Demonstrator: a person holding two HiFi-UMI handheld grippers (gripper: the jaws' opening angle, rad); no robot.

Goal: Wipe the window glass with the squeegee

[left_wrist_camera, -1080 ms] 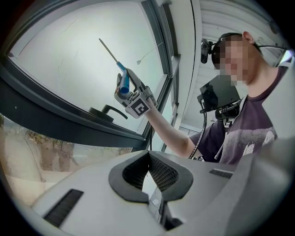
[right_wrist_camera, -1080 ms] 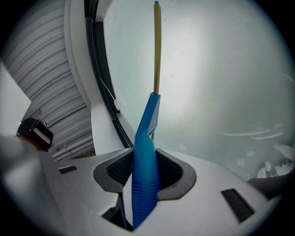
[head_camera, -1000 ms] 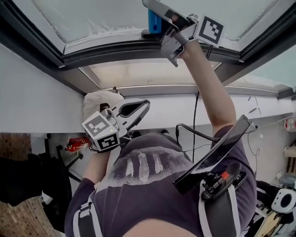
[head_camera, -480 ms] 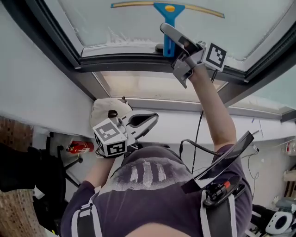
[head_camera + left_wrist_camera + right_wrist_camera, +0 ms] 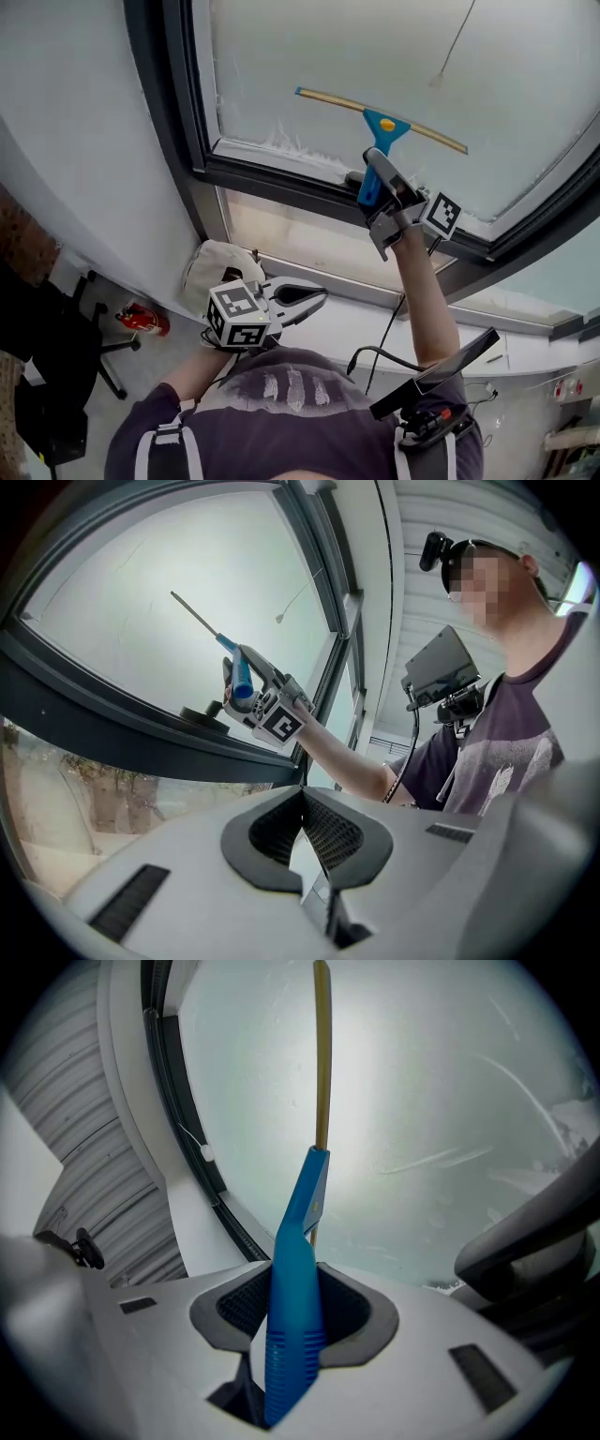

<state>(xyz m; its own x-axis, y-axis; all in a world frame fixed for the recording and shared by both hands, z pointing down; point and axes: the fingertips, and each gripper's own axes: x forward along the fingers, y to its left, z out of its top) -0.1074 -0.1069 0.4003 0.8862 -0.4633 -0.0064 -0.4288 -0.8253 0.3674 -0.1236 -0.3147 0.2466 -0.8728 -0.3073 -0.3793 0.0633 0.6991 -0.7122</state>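
The squeegee [image 5: 382, 124] is clamped by its blue handle in the right tool [image 5: 382, 187], blade against the window glass [image 5: 309, 47], upper centre. The left tool [image 5: 295, 298] is closed on nothing. Streaks could be left if the blade is tilted.

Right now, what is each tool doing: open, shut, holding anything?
Left tool: shut, nothing between its jaws.
Right tool: shut on the squeegee, gripping its blue handle.

Bare glass [image 5: 375, 47] spreads open above and around the squeegee [image 5: 382, 127]; the dark window frame [image 5: 272, 176] bars the way just below and left.
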